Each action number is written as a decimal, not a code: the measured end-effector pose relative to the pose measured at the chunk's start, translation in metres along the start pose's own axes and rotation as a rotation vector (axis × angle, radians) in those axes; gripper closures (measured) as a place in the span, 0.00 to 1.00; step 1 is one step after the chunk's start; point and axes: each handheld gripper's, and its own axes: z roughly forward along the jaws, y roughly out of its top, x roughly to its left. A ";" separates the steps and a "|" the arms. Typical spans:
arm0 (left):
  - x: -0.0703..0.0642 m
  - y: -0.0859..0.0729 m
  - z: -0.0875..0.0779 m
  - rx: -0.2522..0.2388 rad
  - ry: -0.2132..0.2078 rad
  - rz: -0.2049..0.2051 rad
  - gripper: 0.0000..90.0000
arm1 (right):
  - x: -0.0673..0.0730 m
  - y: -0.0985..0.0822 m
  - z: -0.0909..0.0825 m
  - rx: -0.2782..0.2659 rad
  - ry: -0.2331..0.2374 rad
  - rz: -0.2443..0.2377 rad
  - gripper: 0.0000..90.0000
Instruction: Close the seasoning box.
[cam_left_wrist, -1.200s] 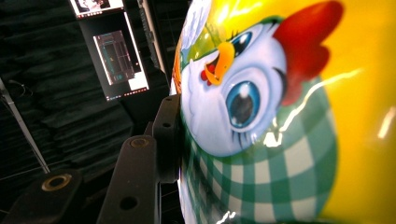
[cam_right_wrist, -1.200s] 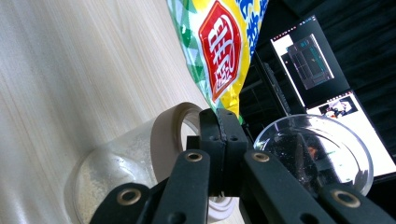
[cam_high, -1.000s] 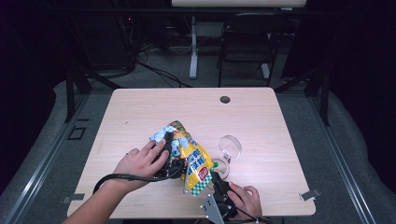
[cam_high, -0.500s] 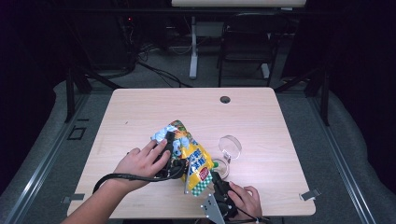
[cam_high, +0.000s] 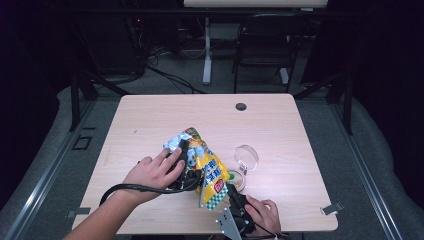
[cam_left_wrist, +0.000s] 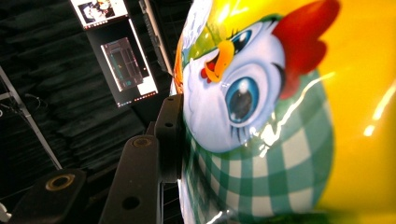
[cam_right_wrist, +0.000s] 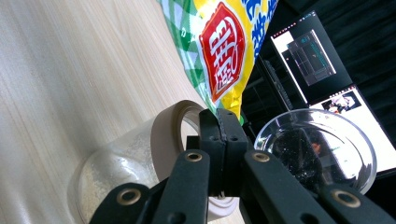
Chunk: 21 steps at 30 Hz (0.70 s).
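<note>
Nothing moved since earlier frames. Left gripper (cam_high: 184, 152) clamps one snack bag (cam_high: 207, 167) at table (cam_high: 300, 130) centre; right gripper (cam_high: 234, 192) pinches its 6 o'clock corner. One tape roll (cam_right_wrist: 175, 123), one clear bowl (cam_high: 247, 156) at bag's 3 o'clock.

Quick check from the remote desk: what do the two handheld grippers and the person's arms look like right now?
Both grippers are black. The left gripper trails a black cable looping back along the forearm. The right gripper carries a grey three-cornered plate with small holes. In the gripper views the fingers are flat matte black bars on black links joined by brass-coloured rivets. The forearms are bare, with no sleeves in view.
</note>
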 end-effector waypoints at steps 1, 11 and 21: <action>0.000 0.000 0.000 -0.001 0.004 0.001 0.69 | 0.002 -0.001 0.002 -0.027 0.004 0.030 1.00; 0.005 0.003 0.000 0.001 0.003 0.032 0.69 | 0.001 -0.002 0.002 -0.039 0.007 0.047 1.00; 0.009 0.005 0.000 0.004 -0.009 0.048 0.69 | 0.001 -0.003 0.003 -0.048 0.011 0.062 1.00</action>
